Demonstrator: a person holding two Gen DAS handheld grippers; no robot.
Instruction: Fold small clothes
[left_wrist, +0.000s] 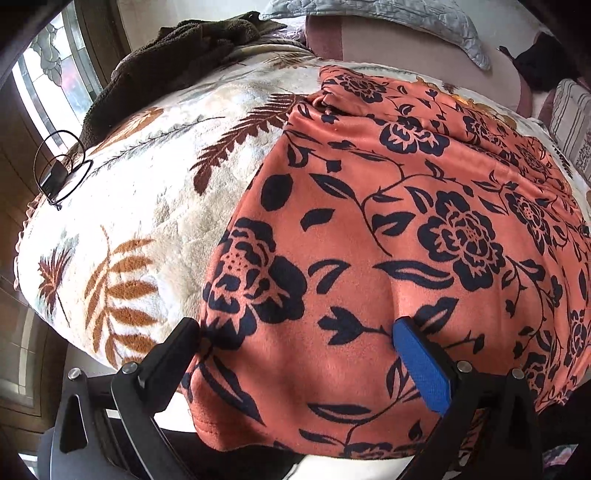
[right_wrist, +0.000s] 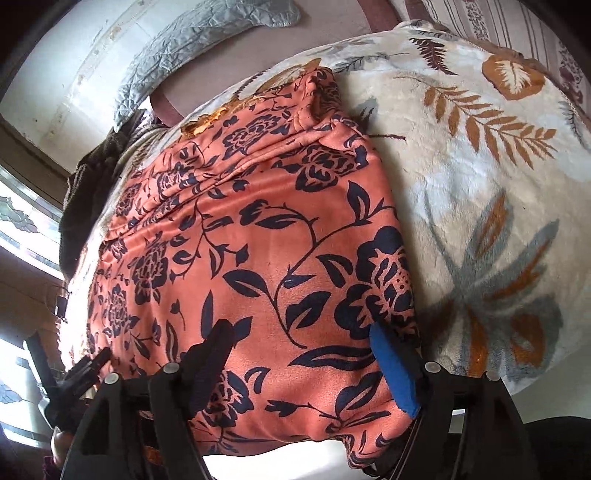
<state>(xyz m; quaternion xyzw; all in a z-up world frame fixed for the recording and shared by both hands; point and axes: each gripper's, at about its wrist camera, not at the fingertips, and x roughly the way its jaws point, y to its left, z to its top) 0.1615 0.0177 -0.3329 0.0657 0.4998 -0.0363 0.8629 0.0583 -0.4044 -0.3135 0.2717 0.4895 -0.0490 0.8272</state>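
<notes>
An orange garment with a dark blue flower print (left_wrist: 388, 240) lies spread on a cream leaf-patterned blanket (left_wrist: 140, 206). My left gripper (left_wrist: 295, 332) is open wide, its fingers straddling the garment's near left corner, the blue pad (left_wrist: 421, 365) resting on the cloth. In the right wrist view the same garment (right_wrist: 251, 236) fills the middle. My right gripper (right_wrist: 303, 332) is open, straddling the garment's near right corner, blue pad (right_wrist: 395, 373) at the cloth's right edge. The left gripper (right_wrist: 77, 376) shows at the lower left.
A dark brown fleece (left_wrist: 177, 55) lies at the blanket's far left. A small black device with a wire loop (left_wrist: 55, 177) sits at the left edge. A grey quilted pillow (left_wrist: 388, 18) lies at the back. A window (left_wrist: 48, 74) is at left.
</notes>
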